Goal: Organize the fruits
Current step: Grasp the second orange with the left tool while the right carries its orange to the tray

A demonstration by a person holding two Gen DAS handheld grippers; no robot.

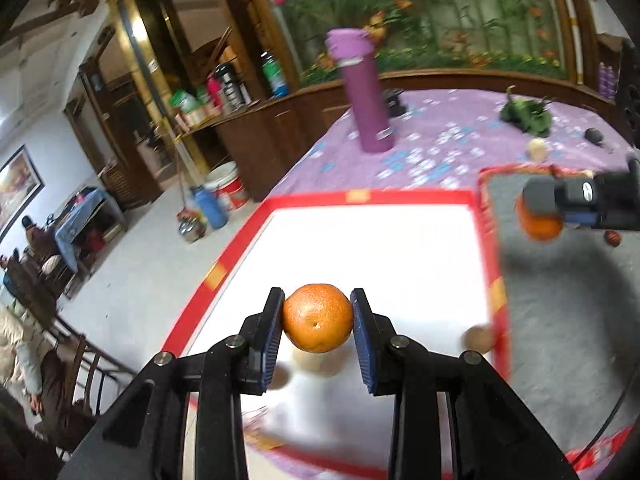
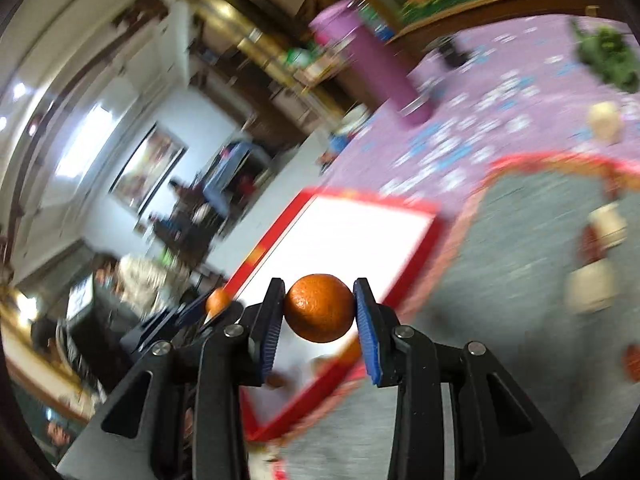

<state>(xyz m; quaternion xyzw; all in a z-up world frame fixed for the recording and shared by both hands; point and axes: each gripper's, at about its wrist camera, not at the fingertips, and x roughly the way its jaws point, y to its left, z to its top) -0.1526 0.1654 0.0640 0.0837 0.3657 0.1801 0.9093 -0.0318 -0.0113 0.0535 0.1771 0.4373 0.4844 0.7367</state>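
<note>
Left gripper (image 1: 318,320) with its blue-padded jaws clamped on a round, dimpled orange fruit (image 1: 318,318), held above the white, red-bordered rectangular mat (image 1: 400,248) near the mat's 6 o'clock edge. Right gripper (image 2: 319,312), likewise closed on a second, darker orange fruit (image 2: 319,308), held over the seam between the white mat and the grey, red-edged mat (image 2: 520,248); the left wrist view shows it at 3 o'clock, above the grey mat. A small brown round fruit (image 1: 478,338) lies at the white mat's 4 o'clock corner. A tall purple cylindrical bottle (image 1: 366,92) stands at 12 o'clock on the purple patterned tablecloth (image 1: 440,140).
</note>
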